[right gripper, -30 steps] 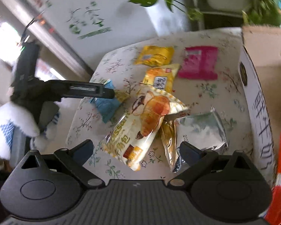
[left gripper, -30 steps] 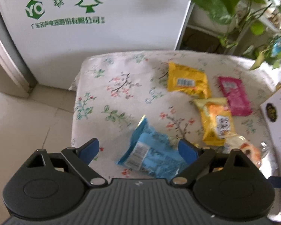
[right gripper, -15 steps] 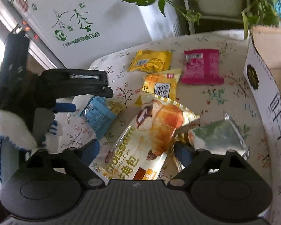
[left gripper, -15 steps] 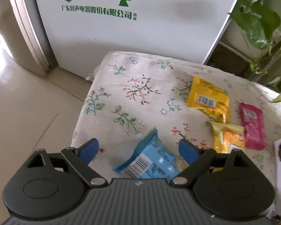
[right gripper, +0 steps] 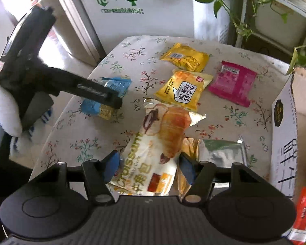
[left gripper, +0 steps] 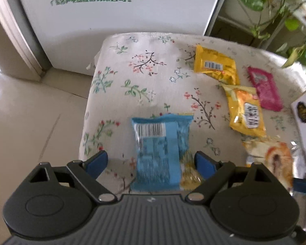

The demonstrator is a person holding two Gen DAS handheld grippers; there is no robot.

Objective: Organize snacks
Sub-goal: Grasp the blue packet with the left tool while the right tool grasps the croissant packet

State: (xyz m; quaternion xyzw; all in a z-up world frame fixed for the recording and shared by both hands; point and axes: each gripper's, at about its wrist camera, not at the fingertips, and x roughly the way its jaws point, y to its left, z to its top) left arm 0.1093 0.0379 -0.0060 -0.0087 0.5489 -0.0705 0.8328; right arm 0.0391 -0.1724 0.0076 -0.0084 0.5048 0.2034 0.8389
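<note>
Landmark: blue packet, lying flat on the floral worktop near its left front corner.
Left claw: spread wide, one pad either side of the blue packet's near half, neither visibly touching it.
Axis: the blue packet's long side runs straight away from the left claw, barcode end farthest; the pads face its two long edges.
Height: from the right wrist view the left claw sits low over the packet; contact with the cloth cannot be told.
Right claw: drawn in against the near end of the croissant packet, apparently pinching it.
Croissant packet: right of the blue packet, well apart, overlying a silver packet.
Cardboard box: far right of the blue packet, beyond the croissant packet.
Nearer arm: the left, by far, for the blue packet.
Judgement: closing should pinch it across its width.
</note>
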